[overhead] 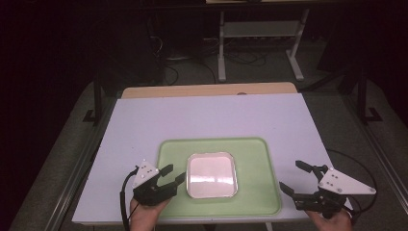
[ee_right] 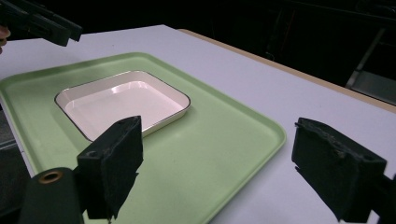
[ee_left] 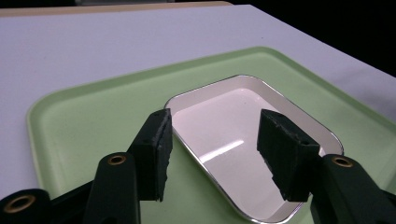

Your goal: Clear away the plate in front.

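While the left gripper (overhead: 168,175) hangs with fingers (ee_left: 156,154) spread and empty over the near-left rim of the white dish (overhead: 211,175), closing unevenly could tip or skid it across the green tray (overhead: 262,192) on the desk (overhead: 216,115); the right gripper (overhead: 298,180), likewise spread, waits beside the tray.

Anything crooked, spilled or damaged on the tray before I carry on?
Nothing stands out. The white dish sits flat and square on the green tray, empty, only glare on it. The left gripper is open beside its near edge; the right gripper is open off the tray.
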A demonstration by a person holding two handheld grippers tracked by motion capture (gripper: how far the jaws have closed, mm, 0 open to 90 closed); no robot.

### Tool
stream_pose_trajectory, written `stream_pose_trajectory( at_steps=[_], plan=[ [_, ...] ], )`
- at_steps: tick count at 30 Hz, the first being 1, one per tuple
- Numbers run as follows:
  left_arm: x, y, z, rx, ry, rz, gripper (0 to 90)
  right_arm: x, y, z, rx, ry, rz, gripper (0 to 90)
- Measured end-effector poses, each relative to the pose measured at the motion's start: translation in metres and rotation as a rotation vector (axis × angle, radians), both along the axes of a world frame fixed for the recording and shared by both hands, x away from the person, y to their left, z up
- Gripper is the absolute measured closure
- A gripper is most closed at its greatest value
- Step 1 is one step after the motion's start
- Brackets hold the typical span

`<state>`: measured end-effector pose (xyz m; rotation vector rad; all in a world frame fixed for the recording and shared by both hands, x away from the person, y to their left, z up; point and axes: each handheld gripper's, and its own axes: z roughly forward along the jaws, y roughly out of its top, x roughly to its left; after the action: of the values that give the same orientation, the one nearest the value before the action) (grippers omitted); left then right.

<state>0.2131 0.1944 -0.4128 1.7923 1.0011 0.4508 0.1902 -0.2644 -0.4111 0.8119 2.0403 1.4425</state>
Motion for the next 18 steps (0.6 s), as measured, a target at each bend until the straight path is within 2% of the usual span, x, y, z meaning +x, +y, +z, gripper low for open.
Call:
stream_pose_trajectory(
  at_steps=[3,4,12,18],
  plan=[
    [-0.001,0.003,0.000,-0.004,-0.004,0.000,41.1,0.000,0.000,0.000,0.001,-0.001,-0.001,15.4],
    [-0.001,0.005,0.001,0.010,-0.010,-0.004,40.7,0.000,-0.001,0.000,0.000,-0.001,-0.002,15.4],
    [-0.004,0.014,0.002,0.038,-0.040,-0.013,37.1,0.000,-0.001,-0.001,-0.002,0.005,-0.004,15.4],
    [-0.004,0.020,0.003,0.045,-0.043,-0.023,36.2,0.001,-0.003,-0.001,-0.003,0.008,-0.007,15.3]
  ],
)
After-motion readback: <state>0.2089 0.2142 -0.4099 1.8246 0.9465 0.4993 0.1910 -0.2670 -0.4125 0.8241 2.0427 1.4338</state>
